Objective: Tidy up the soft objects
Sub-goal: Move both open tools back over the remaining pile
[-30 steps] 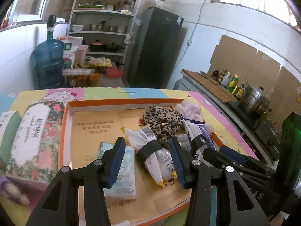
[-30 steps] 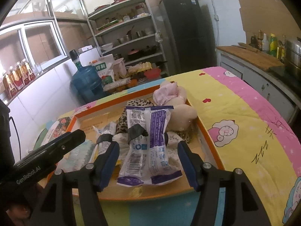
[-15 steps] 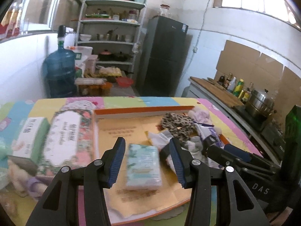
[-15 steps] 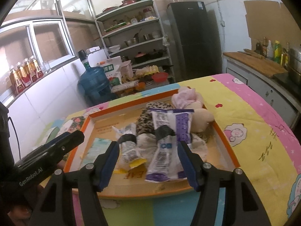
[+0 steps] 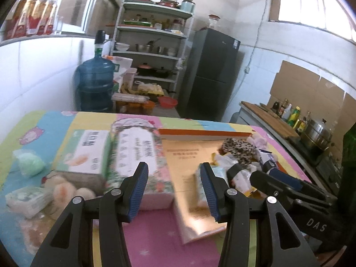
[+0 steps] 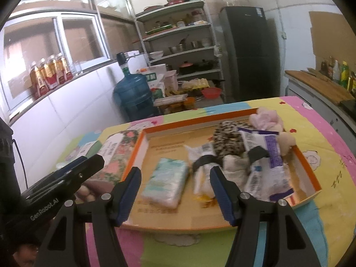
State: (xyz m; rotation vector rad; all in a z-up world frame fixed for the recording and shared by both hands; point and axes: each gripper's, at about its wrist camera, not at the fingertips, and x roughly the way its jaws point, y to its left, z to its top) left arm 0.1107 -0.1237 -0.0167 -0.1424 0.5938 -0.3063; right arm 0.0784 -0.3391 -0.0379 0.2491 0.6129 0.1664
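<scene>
Both tongs, left [image 5: 172,185] and right [image 6: 175,194], are held released and empty above the tabletop [image 6: 329,131]. Soft packs [image 6: 163,182] are gathered in the orange tray [image 6: 309,166]; more soft things [image 5: 29,198] are left outside, so another reach and pickup is probably called for next.

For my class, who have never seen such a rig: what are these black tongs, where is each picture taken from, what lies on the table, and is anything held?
No robot here: a person holds a two-fingered tool in each hand, with a camera looking along its fingers. One picture is from the left gripper, the other from the right gripper. Both stand with jaws open, holding nothing. On the colourful tablecloth sits an orange-rimmed tray with a tissue pack, banded packets, a leopard-print cloth and a pink plush toy. Left of it lie floral tissue boxes and more soft things.
</scene>
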